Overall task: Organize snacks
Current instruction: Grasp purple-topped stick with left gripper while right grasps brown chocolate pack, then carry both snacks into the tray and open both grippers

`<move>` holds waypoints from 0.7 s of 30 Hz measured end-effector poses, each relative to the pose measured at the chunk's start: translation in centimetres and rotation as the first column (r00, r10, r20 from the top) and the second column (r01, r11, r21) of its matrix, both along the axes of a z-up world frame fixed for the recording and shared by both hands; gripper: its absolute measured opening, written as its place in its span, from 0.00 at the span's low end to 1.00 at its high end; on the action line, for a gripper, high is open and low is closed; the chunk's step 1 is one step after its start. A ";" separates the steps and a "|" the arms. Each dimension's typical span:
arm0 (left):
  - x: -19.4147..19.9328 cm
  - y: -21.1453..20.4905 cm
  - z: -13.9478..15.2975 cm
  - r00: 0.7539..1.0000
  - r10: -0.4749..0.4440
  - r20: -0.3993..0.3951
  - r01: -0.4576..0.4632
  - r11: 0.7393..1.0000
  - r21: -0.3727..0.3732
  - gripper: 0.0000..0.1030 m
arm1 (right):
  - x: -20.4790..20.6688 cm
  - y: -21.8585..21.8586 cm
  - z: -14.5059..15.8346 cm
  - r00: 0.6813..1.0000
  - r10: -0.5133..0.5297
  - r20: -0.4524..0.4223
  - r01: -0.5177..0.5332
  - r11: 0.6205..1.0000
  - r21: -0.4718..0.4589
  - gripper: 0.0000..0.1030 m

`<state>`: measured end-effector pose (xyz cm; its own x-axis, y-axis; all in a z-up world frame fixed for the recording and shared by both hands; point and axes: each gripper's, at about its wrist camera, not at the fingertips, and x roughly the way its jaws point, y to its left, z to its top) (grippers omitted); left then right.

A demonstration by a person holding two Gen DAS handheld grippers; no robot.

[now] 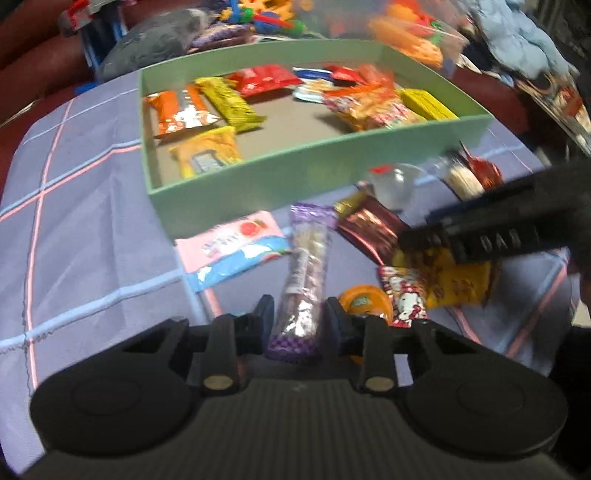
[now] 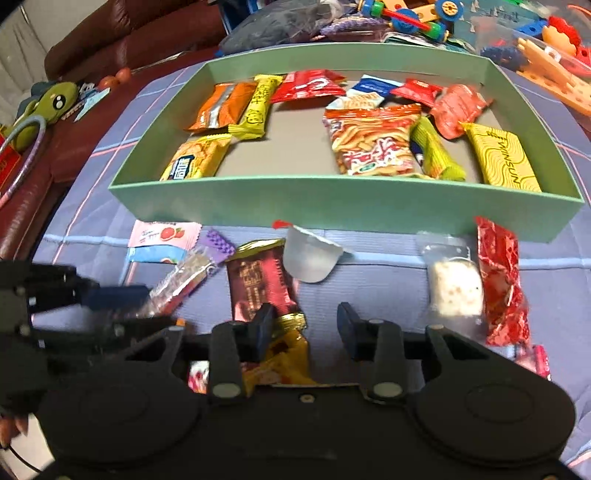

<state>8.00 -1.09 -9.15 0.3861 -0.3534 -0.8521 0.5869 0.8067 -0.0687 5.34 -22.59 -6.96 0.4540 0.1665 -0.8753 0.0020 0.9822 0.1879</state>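
A green box (image 1: 258,177) (image 2: 332,201) on the blue checked cloth holds several snack packs. My left gripper (image 1: 297,319) is shut on a long purple-ended clear snack bar (image 1: 306,266), also in the right wrist view (image 2: 184,280). My right gripper (image 2: 306,325) is open and empty, above a dark red pack (image 2: 258,284) and a yellow pack (image 2: 280,362); it shows as a black arm in the left wrist view (image 1: 480,232). Loose snacks lie in front of the box: a pink-blue pack (image 1: 229,251) (image 2: 162,240), a jelly cup (image 2: 314,258), a white puffed bar (image 2: 454,288), a red pack (image 2: 498,280).
An orange round candy (image 1: 365,302) and a Hello Kitty pack (image 1: 404,299) lie by the left gripper. Toys (image 2: 417,14) and a grey cloth (image 1: 155,44) sit behind the box. A red-brown sofa (image 2: 110,33) and a green plush (image 2: 51,103) are at left.
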 end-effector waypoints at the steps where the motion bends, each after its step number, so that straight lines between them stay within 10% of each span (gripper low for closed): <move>1: 0.0 -0.2 0.0 1.000 -0.003 -0.008 0.003 1.000 -0.002 0.29 | 0.0 -0.1 0.0 1.000 -0.002 -0.001 0.002 1.000 0.007 0.37; 9: 2.0 -1.8 0.1 0.999 0.041 -0.003 -0.041 0.999 0.032 0.37 | 0.1 0.1 0.0 1.000 0.020 -0.003 -0.019 0.998 0.066 0.38; 11: 1.9 -2.2 0.1 0.999 0.035 0.017 -0.036 0.998 0.045 0.13 | 0.1 0.0 0.0 1.000 0.017 -0.001 -0.017 0.997 0.082 0.38; 21: 0.4 3.3 0.3 0.974 0.212 -0.078 -0.214 0.977 -0.020 0.16 | 1.5 3.0 -0.1 0.994 0.100 0.047 -0.103 0.993 0.060 0.39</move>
<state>8.40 2.26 -8.90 0.3903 -0.2940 -0.8725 0.3937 0.9099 -0.1305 6.86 -19.62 -7.03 0.4694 0.2676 -0.8414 -0.1069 0.9632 0.2467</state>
